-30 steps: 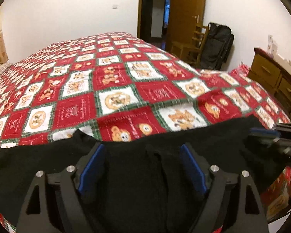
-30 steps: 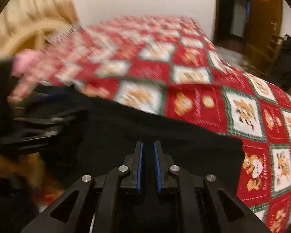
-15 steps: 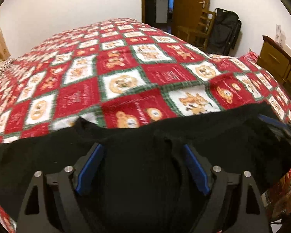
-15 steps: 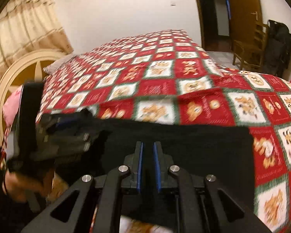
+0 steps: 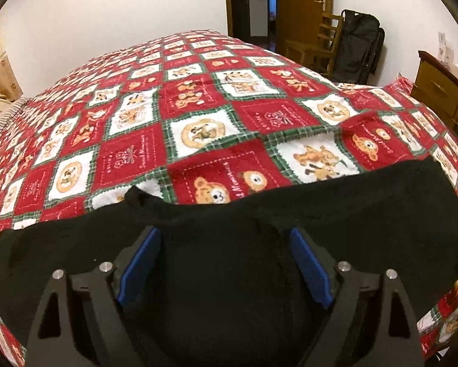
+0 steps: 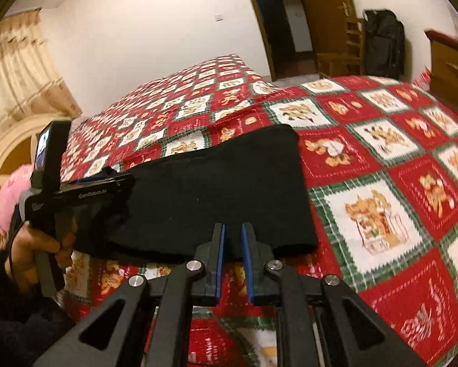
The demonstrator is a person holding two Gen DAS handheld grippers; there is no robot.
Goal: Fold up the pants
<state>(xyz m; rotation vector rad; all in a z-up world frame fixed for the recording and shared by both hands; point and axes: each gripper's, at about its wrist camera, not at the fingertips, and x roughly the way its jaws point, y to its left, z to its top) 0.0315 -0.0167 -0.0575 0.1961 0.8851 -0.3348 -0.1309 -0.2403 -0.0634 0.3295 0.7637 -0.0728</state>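
Right gripper (image 6: 232, 241) is hovering off the bed's near edge, jaws nearly closed with nothing between them. Left gripper (image 5: 223, 263) is sitting spread wide over the black pants (image 5: 351, 214), pads not pinching fabric. Pants are lying folded along the near edge of the red teddy-bear quilt (image 5: 204, 107)

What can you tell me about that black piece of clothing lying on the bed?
The black pants look soft, knit and plain, folded into a long flat band. They lie across the near edge of the red patchwork bedspread. The left gripper hangs over one end with jaws wide; whether it touches the cloth is unclear.
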